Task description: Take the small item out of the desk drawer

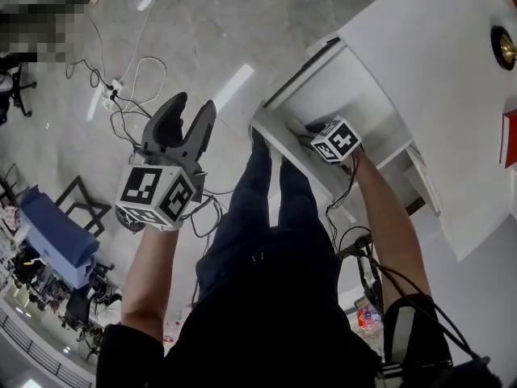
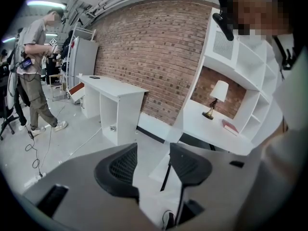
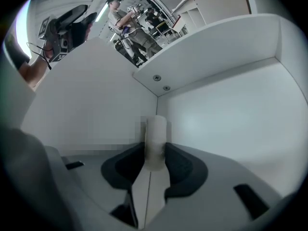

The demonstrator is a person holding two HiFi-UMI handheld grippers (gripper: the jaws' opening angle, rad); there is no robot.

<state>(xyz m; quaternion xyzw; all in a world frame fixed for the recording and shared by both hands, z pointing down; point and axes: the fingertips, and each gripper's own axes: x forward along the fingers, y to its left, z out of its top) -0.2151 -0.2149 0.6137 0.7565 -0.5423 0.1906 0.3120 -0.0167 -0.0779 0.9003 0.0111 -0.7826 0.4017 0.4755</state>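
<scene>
As the head view looks steeply down, the person's left gripper is held up in front of the body over the grey floor, its two dark jaws standing apart with nothing between them. On the other side, the right gripper reaches down into the open white drawer of the desk. Its marker cube covers most of its jaws from this angle. A lamp base and a red book sit on the desktop at the right edge. Cables trail across the floor.

From the left gripper view, the jaws are wide apart and empty. Beyond them are a brick wall, a second white desk and a standing person.

From the right gripper view, the camera sits inside the drawer, with white walls all around. The small white item stands upright between the jaws, in front of a corner of the drawer. The pads sit against it on both sides, so the tongs are clamped on it. The picture is soft here; the item looks like a short, rounded cylinder, and whether its foot rests on the drawer floor cannot be told.
</scene>
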